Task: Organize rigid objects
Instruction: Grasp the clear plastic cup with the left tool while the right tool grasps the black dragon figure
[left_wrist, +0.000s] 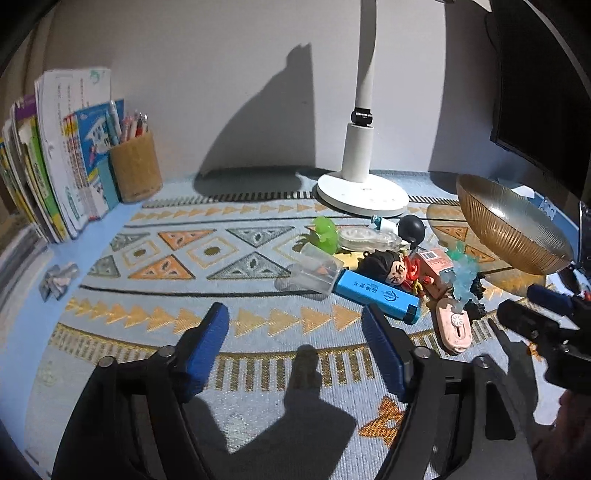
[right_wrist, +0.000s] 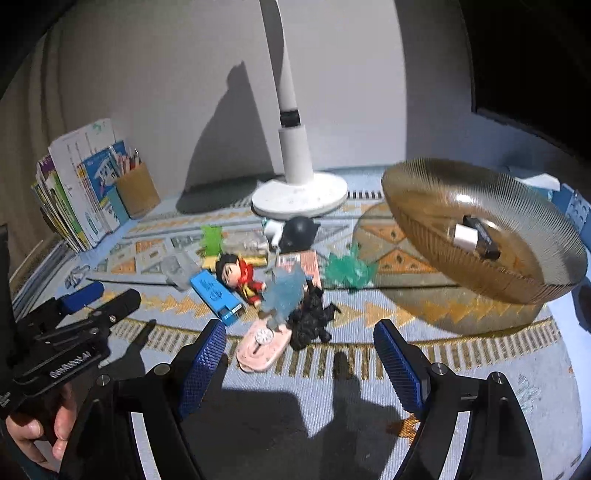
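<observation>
Amber ribbed bowl sat tilted beside the pile; with both tools, left and right, wide and empty, I feared nudging the blue figure over.

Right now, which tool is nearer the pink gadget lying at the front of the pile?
Right. The pink gadget lies just ahead of the right tool, between its open fingertips' line. From the left tool it sits off beyond the right fingertip, further away.

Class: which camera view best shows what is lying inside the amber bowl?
The right wrist view: it looks into the bowl and shows a small black-and-white adapter lying inside. The left wrist view shows the bowl mostly from outside, its contents unseen.
</observation>
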